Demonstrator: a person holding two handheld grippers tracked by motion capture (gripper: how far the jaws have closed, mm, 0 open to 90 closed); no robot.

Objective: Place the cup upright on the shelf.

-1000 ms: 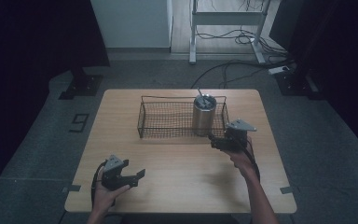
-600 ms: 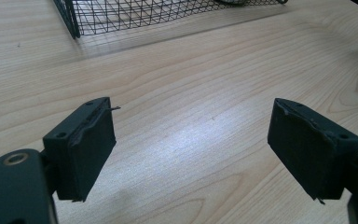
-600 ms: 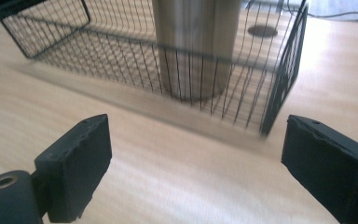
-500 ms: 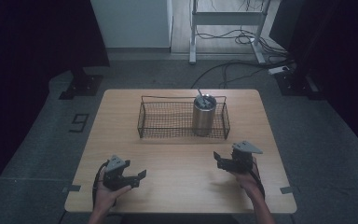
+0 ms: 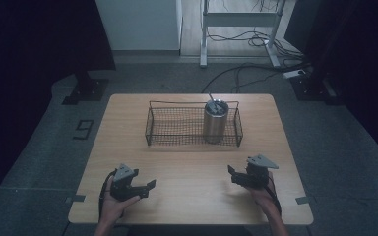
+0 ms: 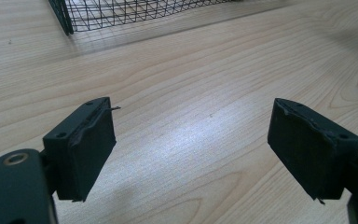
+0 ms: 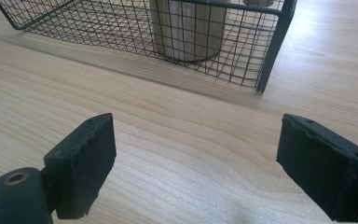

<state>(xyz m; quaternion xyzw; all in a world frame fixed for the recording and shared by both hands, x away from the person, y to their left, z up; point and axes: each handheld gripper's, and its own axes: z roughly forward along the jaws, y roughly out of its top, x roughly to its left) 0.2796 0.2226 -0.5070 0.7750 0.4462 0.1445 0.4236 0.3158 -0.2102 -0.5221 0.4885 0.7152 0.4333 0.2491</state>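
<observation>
steel cup (image 5: 215, 121) stands inside wire basket (image 5: 177, 139), both tools apart.

A black wire basket (image 5: 177, 127) and silver steel tumbler (image 5: 214, 123) stand on the pale wood-grain table (image 5: 192, 196).

In the right gripper view the cup (image 7: 189, 29) is cut off at twelve o'clock. The left gripper view crops the basket (image 6: 135, 11) likewise, its contents unseen.

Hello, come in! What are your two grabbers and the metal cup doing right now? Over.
Left gripper open, empty, low over table. Right gripper open, empty. Cup upright in wire basket. Nothing in the way.
</observation>
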